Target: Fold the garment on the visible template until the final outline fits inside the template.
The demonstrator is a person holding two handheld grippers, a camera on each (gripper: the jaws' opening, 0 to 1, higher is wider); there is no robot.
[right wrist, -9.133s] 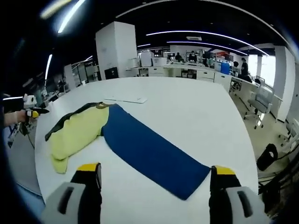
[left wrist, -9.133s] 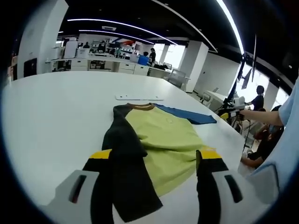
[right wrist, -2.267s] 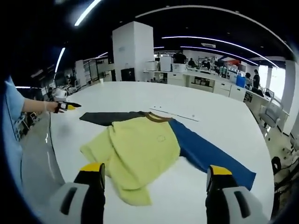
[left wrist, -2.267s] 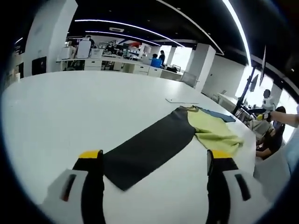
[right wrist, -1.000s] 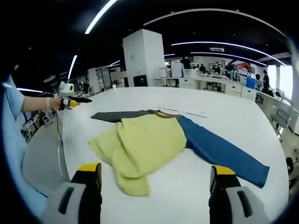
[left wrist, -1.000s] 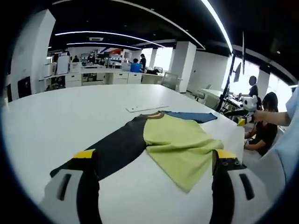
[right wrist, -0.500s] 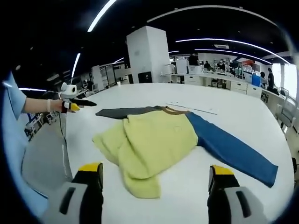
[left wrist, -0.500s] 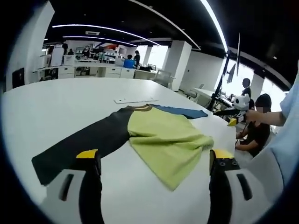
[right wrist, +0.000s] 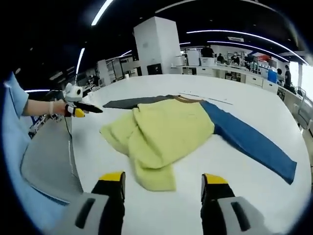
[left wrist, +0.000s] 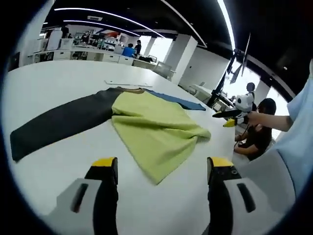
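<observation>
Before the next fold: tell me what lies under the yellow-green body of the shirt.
The yellow-green body rests on the white table, its lower hem bunched and doubled over itself. Whether template markings lie beneath cannot be seen; the cloth covers that area.

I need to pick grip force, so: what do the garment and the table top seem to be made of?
The garment looks like soft matte knit fabric, perhaps cotton: it rumples and folds limply at the yellow hem, with a ribbed brown collar. The table looks like a hard, smooth white laminate or painted board with a faint sheen; which one, I cannot tell.
</observation>
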